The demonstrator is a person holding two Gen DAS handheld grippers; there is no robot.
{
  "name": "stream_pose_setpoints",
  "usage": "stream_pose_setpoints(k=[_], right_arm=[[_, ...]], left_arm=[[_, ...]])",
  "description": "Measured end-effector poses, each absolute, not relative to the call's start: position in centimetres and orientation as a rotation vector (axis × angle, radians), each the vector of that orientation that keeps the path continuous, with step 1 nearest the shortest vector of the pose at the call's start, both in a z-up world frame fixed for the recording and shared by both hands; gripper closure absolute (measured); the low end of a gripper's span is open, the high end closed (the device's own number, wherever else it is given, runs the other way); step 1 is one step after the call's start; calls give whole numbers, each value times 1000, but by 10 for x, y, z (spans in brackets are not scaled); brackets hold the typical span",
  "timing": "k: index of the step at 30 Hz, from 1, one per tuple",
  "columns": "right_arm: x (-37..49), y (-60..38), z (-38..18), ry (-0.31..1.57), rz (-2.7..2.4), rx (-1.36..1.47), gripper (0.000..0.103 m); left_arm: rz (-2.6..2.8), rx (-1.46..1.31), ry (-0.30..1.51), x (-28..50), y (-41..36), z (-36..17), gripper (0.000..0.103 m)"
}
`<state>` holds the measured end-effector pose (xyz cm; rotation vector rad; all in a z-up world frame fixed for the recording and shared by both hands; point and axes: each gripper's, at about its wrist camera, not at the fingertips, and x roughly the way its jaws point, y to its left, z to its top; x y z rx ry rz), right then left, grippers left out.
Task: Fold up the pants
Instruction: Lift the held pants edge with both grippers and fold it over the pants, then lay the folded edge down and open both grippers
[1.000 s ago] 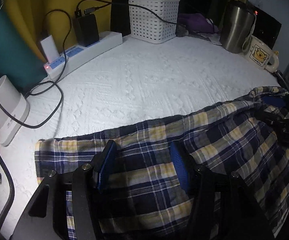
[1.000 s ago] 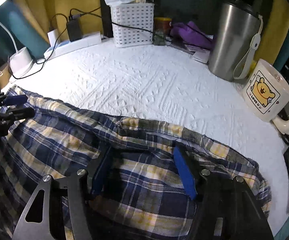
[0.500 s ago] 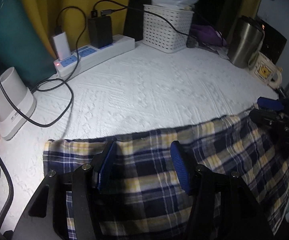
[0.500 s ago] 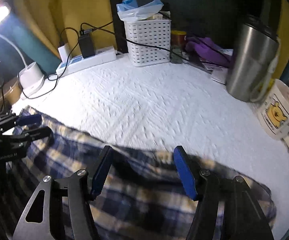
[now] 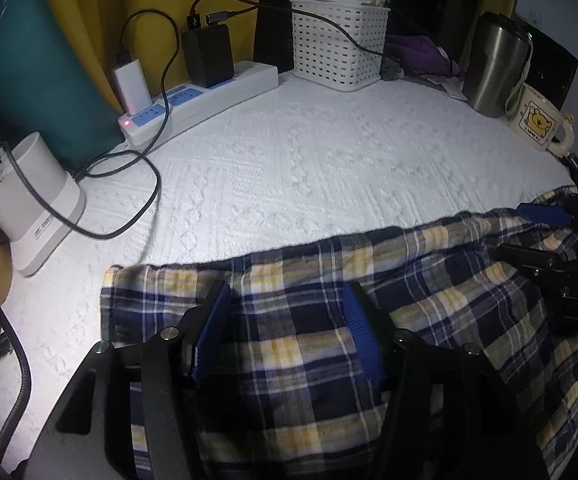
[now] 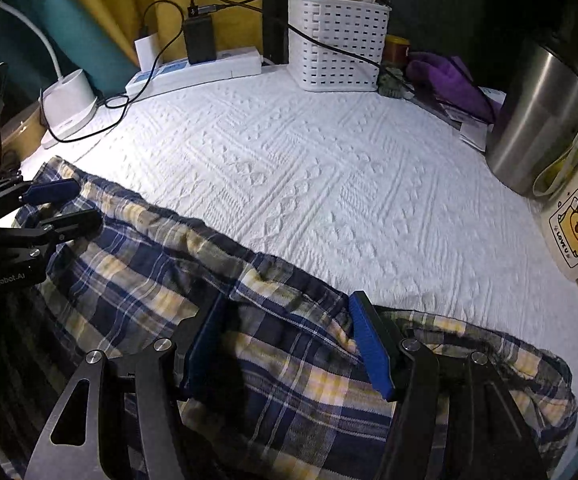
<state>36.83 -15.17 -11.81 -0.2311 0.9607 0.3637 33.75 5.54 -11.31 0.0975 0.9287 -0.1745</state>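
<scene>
Across the near edge of the white-quilted table (image 5: 289,168), toward six o'clock, the plaid pants (image 5: 309,344) lay spread lengthwise, seemingly unfolded or barely begun, with left gripper (image 5: 287,328) and right gripper (image 6: 289,340) jaws released above the cloth.

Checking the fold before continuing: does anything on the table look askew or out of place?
The plaid pants lie bunched at the near edge, their top hem wavy with a ridge of gathered cloth. Nothing is spilled or tipped.
</scene>
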Motion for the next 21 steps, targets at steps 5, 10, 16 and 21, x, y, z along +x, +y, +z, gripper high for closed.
stream_pose_setpoints(k=[5,10,16,21], right_arm=[[355,-157,-111,953,363,-242,38],[331,-167,-102,930,356,-231,38],[296,-159,-111,935,380,-240,32],[265,-154,-124,932,383,-268,23]], left_arm=[[-152,84,948,313,62,-105,45],[-183,69,920,270,52,-92,45],[-228,52,917,228,33,-91,45],[-246,50,943,196,21,-105,45]])
